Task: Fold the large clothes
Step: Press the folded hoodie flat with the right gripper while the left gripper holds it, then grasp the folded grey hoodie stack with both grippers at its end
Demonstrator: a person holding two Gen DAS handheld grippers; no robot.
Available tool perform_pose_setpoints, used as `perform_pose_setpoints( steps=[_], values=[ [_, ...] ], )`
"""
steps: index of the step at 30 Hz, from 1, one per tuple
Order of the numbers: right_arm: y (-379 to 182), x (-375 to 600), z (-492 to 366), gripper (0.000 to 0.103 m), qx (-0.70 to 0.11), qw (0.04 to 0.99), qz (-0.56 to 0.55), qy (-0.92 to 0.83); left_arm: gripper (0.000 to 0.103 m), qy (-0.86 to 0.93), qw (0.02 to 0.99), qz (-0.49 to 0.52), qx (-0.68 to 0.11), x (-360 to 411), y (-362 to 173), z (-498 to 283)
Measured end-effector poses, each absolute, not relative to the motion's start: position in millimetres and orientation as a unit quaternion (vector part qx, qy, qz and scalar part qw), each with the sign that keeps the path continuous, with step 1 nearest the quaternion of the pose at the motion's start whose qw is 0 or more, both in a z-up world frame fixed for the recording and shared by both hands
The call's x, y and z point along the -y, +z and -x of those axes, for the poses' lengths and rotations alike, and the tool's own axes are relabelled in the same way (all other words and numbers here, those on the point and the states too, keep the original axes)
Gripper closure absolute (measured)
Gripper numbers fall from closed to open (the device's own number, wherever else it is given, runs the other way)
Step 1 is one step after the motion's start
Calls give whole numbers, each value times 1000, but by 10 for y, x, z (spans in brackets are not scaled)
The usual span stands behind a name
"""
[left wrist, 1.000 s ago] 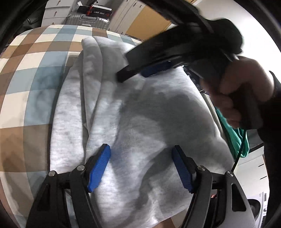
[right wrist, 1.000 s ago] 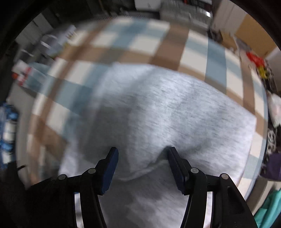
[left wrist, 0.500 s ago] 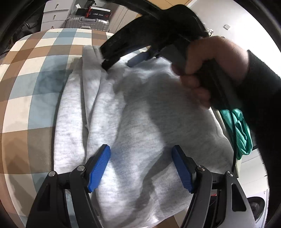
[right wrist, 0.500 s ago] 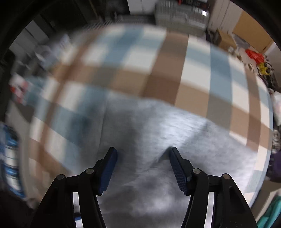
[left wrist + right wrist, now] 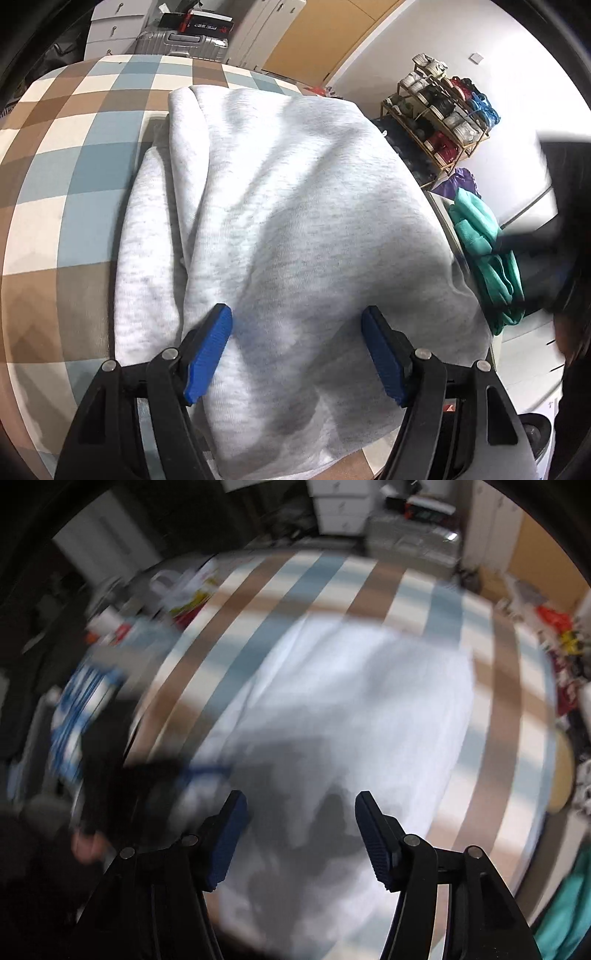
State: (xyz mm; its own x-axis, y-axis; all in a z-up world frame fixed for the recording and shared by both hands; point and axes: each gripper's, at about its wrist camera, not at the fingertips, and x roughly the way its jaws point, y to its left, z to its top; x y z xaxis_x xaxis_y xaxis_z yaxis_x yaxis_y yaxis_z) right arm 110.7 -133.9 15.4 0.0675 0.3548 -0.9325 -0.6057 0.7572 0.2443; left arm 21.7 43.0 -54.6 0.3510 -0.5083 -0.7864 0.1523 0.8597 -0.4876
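A light grey sweatshirt, folded into a thick bundle, lies on a blue, brown and cream checked cover. My left gripper stands open low over the bundle's near end, its blue pads apart with cloth under them but not pinched. The right wrist view is blurred by motion. In it my right gripper hangs well above the sweatshirt with nothing between its jaws, which are closing slightly. The other gripper shows as a dark smear with a blue streak at the left.
A rack of shoes stands by the white wall on the right. A teal garment hangs beside the cover's right edge. A silver suitcase and white drawers stand beyond the far edge. A dark blurred sleeve crosses the right side.
The right gripper left the sweatshirt's far end, rose and swung off to the right of the left wrist view. Its camera now sees the whole bundle from higher. The left gripper kept still.
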Motion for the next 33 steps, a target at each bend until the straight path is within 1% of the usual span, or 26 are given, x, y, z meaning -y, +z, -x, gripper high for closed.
perform_pose_setpoints(
  steps=[1, 3, 6, 8, 10, 12, 14, 15, 16, 18, 20, 25, 26, 27, 30, 32, 33],
  values=[
    [-34, 1398, -1027, 41, -620, 704, 97, 332, 35, -207, 803, 169, -533, -432, -562, -212],
    [-240, 1503, -918, 40, -601, 722, 87, 332, 35, -200, 806, 164, -532, -429, -591, -189],
    [-257, 1561, -919, 39, -595, 731, 54, 329, 35, -192, 813, 149, -529, -389, -568, -153],
    [-283, 1475, -882, 38, -589, 735, 82, 326, 35, -188, 814, 143, -531, -373, -575, -152],
    [-329, 1399, -901, 32, -588, 737, 93, 320, 35, -190, 815, 147, -528, -385, -565, -155],
    [-329, 1313, -892, 29, -586, 740, 110, 310, 35, -193, 814, 148, -527, -400, -592, -140],
    [-219, 1263, -863, 29, -584, 744, 121, 301, 35, -197, 815, 143, -525, -400, -615, -123],
    [-114, 1283, -855, 32, -581, 748, 113, 301, 35, -200, 814, 136, -529, -388, -624, -128],
    [-88, 1321, -873, 46, -581, 748, 93, 307, 35, -204, 809, 130, -535, -390, -649, -136],
    [-19, 1449, -884, 64, -584, 733, 32, 348, 35, -207, 804, 146, -539, -435, -679, -150],
    [-195, 1518, -901, 64, -598, 726, 24, 339, 35, -210, 802, 148, -539, -443, -682, -153],
    [-415, 1834, -1009, 78, -577, 734, -101, 343, 35, -207, 810, 140, -531, -416, -664, -113],
    [-449, 1894, -1004, 80, -568, 738, -127, 342, 35, -205, 812, 135, -530, -402, -651, -101],
    [-479, 1961, -979, 84, -553, 746, -150, 339, 35, -200, 815, 129, -529, -383, -630, -88],
    [-447, 2045, -829, 85, -503, 779, -173, 333, 35, -183, 826, 117, -521, -342, -538, -12],
    [-388, 2104, -719, 81, -470, 801, -182, 323, 35, -163, 842, 101, -505, -291, -425, 85],
    [-344, 2116, -649, 76, -450, 814, -185, 318, 35, -152, 852, 89, -494, -260, -361, 143]
  ],
)
